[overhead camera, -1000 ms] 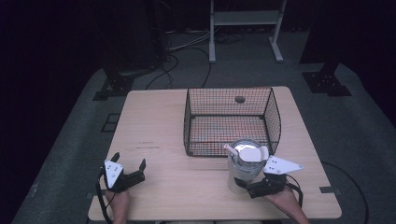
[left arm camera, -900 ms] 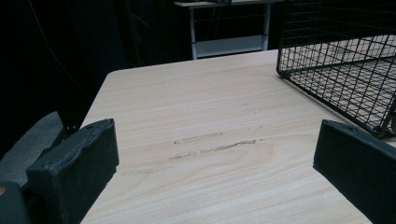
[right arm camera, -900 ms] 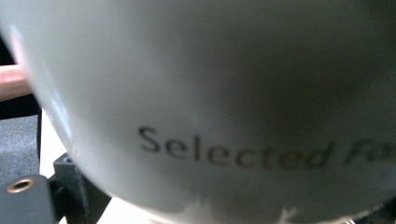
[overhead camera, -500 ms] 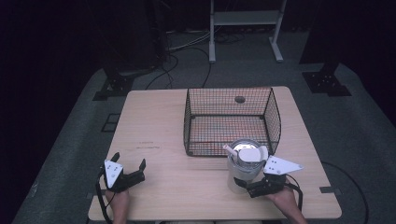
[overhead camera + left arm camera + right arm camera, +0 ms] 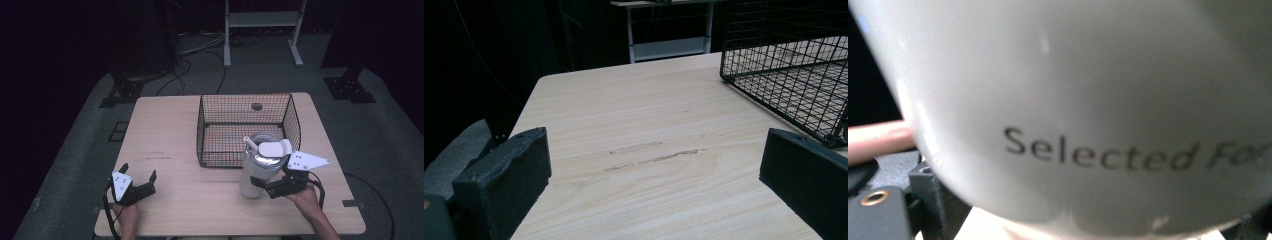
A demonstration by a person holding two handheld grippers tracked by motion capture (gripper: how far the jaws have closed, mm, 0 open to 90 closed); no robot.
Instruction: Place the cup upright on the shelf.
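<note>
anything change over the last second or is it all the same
Nothing visibly changed. The right gripper stays closed on the white tumbler in front of the wire basket, and the left gripper stays open and empty near the table's front left corner.

Both grippers, left gripper (image 5: 136, 186) and right gripper (image 5: 280, 186), are black with blocky jaws, grey three-cornered top plates and trailing black cables.
</note>
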